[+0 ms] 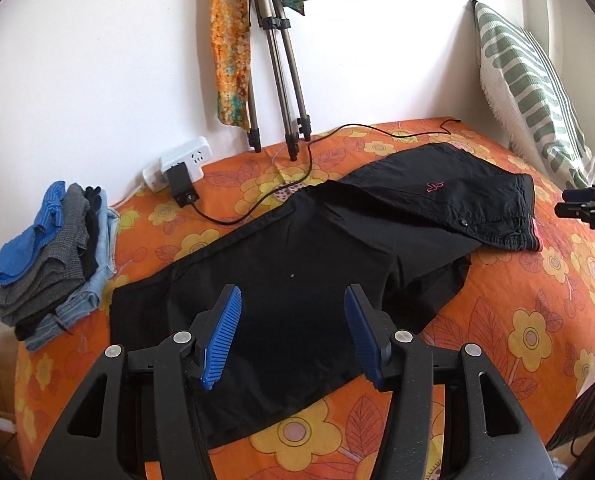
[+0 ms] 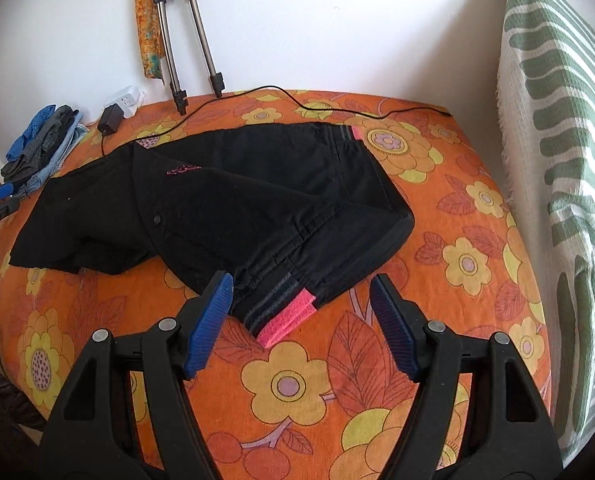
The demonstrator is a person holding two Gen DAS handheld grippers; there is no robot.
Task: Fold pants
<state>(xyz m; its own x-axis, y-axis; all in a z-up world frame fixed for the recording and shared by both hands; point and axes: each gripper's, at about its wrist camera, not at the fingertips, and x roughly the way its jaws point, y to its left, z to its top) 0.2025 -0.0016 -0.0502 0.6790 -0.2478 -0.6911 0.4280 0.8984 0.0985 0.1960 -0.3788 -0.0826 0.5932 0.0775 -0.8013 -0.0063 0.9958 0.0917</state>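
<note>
Black pants [image 1: 297, 256] lie folded across an orange floral bedspread [image 2: 457, 240], waistband end toward 3 o'clock in the left wrist view and legs running toward 8 o'clock. The left gripper [image 1: 292, 332] hovers over the leg end with its fingers spread wide and nothing between them; the right gripper [image 2: 300, 322] hangs just above the pink-trimmed waistband [image 2: 287, 320], likewise wide and empty.

The layers could easily slip. The cloth looks thin, smooth and limp, so a pinch that catches only the top layer would likely drag it off the one beneath and skew the fold. An under-layer already juts out unevenly at the crotch, at about 4 o'clock from the pants' centre in the left view. The ribbed elastic waistband is thicker and bunched, and may spring out of a shallow grip.

A black charger cable [image 1: 257, 208] snakes just beside the far edge of the pants, at 11 o'clock, running from a white power strip [image 1: 185, 160]; a sweeping fold could snag it. A stack of folded clothes [image 1: 53, 256] sits at 9 o'clock, and a green-striped woven cushion [image 2: 557, 160] leans at 3 o'clock.
</note>
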